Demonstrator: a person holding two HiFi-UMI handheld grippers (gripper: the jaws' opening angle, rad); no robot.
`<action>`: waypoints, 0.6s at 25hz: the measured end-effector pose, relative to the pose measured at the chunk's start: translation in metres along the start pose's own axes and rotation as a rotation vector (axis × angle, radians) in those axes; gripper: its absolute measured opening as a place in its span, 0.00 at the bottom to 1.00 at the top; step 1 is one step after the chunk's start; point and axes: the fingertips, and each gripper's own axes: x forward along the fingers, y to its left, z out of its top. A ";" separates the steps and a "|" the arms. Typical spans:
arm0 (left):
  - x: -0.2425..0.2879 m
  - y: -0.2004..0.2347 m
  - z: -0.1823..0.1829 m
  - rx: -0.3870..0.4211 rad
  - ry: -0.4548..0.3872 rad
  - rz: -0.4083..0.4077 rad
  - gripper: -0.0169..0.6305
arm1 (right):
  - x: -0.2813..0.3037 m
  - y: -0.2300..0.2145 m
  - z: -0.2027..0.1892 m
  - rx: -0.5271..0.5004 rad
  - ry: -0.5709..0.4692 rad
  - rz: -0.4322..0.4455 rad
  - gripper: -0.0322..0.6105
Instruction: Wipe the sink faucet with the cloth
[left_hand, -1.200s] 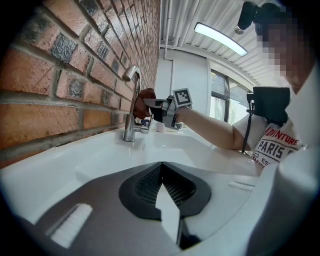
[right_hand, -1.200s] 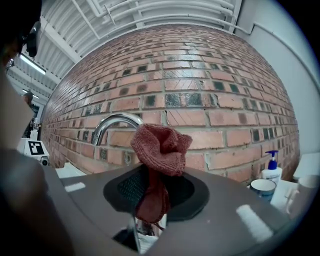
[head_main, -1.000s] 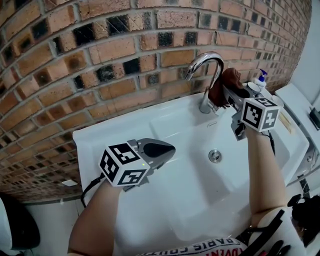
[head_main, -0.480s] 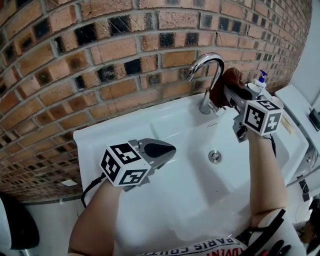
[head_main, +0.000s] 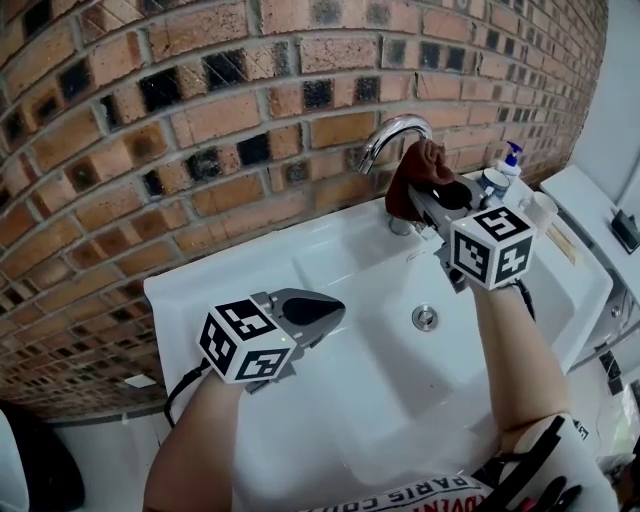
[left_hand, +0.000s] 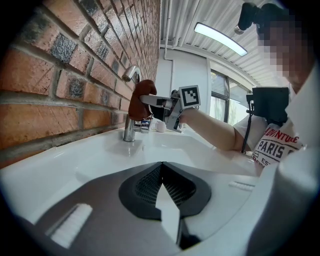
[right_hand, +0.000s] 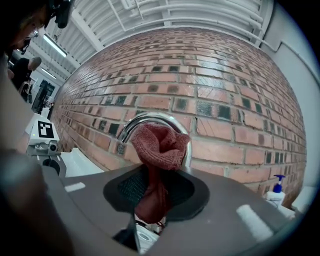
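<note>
1. Our left tongs (head_main: 336, 304) are pressed together with nothing between them, hovering over the left part of the white sink (head_main: 190, 288).
2. The chrome faucet (head_main: 388, 131) rises at the sink's back edge, in front of the brick wall (head_main: 200, 100).
3. Our right tongs (head_main: 424, 198) pinch the reddish cloth (head_main: 408, 178), whose bunched end lies against the faucet's curved neck.
4. A pump bottle (head_main: 511, 158) stands further right, by the wall.

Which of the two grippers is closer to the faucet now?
The right gripper: it holds the cloth right at the faucet. The left gripper, shut, is well away, over the sink.
</note>
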 end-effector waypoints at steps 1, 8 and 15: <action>0.000 0.000 0.000 0.001 0.000 -0.001 0.03 | 0.004 0.001 -0.005 -0.005 0.016 0.002 0.20; 0.000 0.001 0.001 0.005 0.001 0.001 0.03 | 0.016 -0.008 -0.026 -0.005 0.085 -0.042 0.19; 0.000 0.001 0.001 0.003 0.000 -0.001 0.03 | 0.018 -0.016 -0.033 0.040 0.099 -0.056 0.20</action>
